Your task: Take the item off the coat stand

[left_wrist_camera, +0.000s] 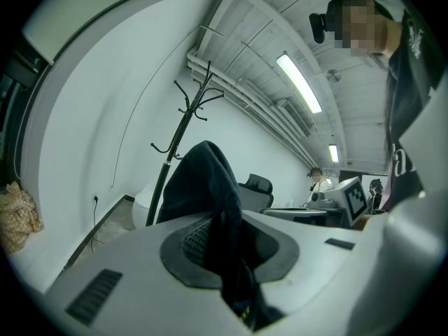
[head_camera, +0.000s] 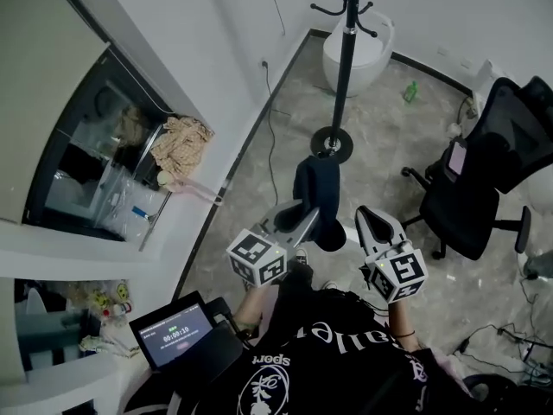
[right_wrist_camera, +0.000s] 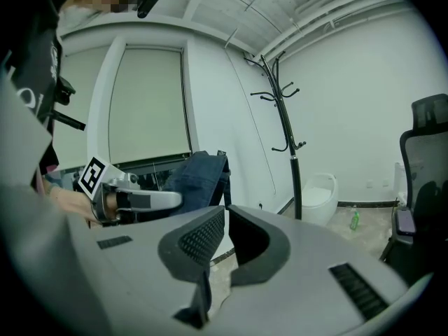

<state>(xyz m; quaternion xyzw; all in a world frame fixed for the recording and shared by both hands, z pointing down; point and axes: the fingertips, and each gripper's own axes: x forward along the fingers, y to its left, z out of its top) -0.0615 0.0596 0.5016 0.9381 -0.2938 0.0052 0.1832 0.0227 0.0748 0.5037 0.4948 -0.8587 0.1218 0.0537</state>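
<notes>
L claw (head_camera: 304, 219) pinching dark navy garment (head_camera: 320, 199). L gripper view: cloth is squeezed btwn the ribbed dark pads and bunches up above them. Garment = soft cloth in limp folds, hanging in air over floor (head_camera: 389, 137), in front of person. It's off the coat stand (head_camera: 346, 50), not touching pole. R gripper view shows it more mid-blue w/ a seam edge.

R claw (head_camera: 371, 219) pressed together, nothing btwn pads. Pads are dark w/ fine grid texture; body is smooth grey plastic.

Readable text:
- Small screen (head_camera: 177, 331) at bottom L shows "00:00:10".
- Person's black shirt (head_camera: 328, 370) has white print "sport" upside-down. Other lettering not legible.
- Marker cubes (head_camera: 257, 258) on both grippers: b/w square patterns, no words.

Coat stand: thin black metal pole, curved hooks, round disc base. Hooks look bare.

Floor: grey marbled tile, glossy. White rounded tub (head_camera: 359, 54) behind the stand. Small green bottle (head_camera: 411, 92) near it. Black mesh-back office chair (head_camera: 484, 180) w/ star base at R.
</notes>
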